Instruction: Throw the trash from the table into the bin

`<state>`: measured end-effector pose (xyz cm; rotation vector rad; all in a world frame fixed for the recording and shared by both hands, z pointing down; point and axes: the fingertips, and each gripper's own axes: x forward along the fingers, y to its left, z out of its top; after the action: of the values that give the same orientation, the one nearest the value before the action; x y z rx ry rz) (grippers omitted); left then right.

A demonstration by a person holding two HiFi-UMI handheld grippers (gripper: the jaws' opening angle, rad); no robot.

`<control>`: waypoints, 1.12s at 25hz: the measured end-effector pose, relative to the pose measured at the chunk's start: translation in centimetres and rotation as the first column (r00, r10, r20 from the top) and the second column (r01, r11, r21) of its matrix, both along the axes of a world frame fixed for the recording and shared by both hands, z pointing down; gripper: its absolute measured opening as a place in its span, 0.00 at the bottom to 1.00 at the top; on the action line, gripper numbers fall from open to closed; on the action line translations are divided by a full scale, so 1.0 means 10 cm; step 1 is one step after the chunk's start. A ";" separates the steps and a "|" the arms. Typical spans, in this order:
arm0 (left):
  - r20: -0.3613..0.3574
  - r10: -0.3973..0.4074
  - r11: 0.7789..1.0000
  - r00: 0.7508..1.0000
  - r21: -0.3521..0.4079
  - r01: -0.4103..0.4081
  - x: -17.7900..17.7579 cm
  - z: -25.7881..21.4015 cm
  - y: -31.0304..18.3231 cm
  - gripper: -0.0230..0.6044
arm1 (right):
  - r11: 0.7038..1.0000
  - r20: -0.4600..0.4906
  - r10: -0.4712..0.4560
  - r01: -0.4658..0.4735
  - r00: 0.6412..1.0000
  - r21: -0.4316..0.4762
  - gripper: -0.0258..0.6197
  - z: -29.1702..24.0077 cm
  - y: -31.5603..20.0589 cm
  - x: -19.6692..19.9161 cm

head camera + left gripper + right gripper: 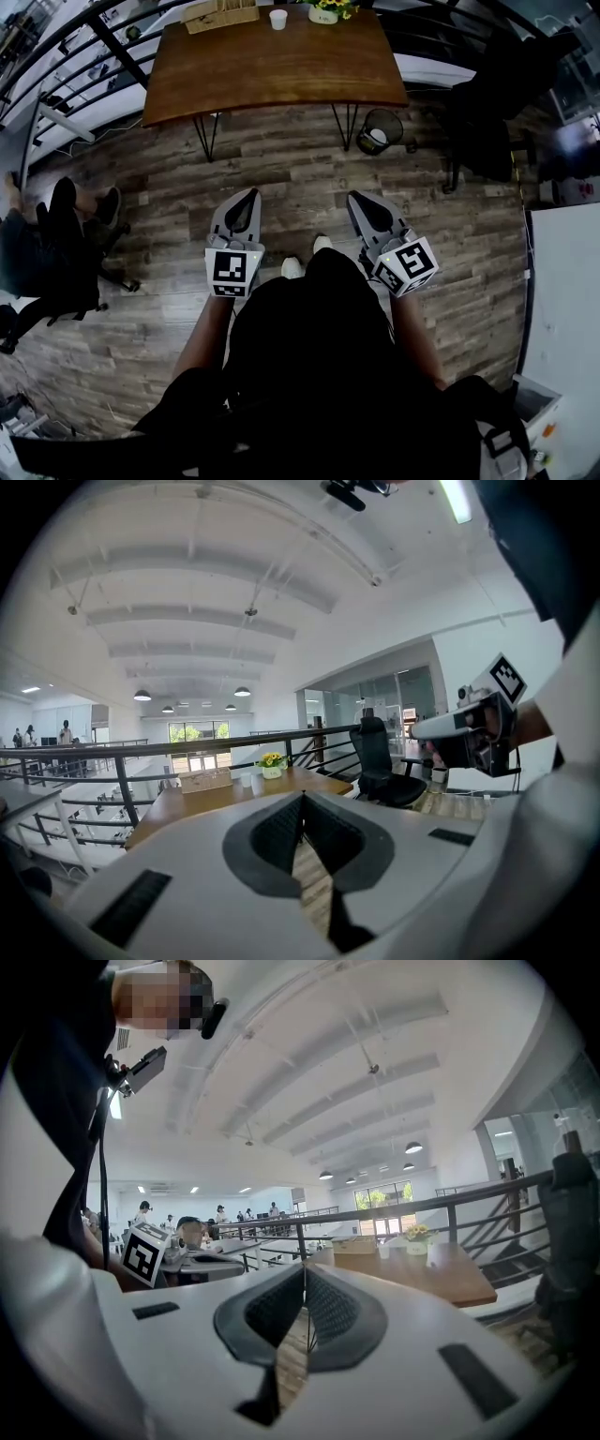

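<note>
Standing short of the wooden bench (281,66). Left gripper (251,195): jaws together, nothing between them. Right gripper (354,198): same. White cup (278,19) upright near the bench's far edge, between box (220,14) and flowers (328,9), well apart from both jaws. Bin (380,129) on the floor beside the bench's right legs.

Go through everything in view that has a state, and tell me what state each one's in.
Left claw: shut, empty.
Right claw: shut, empty.
Cup: upright on the table, near its far edge.
Flower pot: upright on the table.
Bin: upright on the floor by the table's right legs, something white inside.
</note>
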<state>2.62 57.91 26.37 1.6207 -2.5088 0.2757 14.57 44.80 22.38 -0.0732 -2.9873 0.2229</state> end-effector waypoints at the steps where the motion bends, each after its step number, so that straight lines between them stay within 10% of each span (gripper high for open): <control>1: 0.000 -0.002 1.000 1.000 0.002 0.002 -0.02 0.00 0.01 0.06 | 1.000 0.000 0.001 -0.001 1.000 0.005 0.06 -0.01 0.00 -0.02; 28: 0.043 -0.082 0.995 0.996 -0.055 0.084 -0.98 -0.04 -1.33 0.06 | 0.996 0.022 -0.077 0.078 0.997 -0.043 0.06 0.14 -1.45 -1.10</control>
<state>-7.15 44.56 25.99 1.5007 -2.5654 0.3703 3.61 30.28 23.77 -0.1965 -2.9925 0.2808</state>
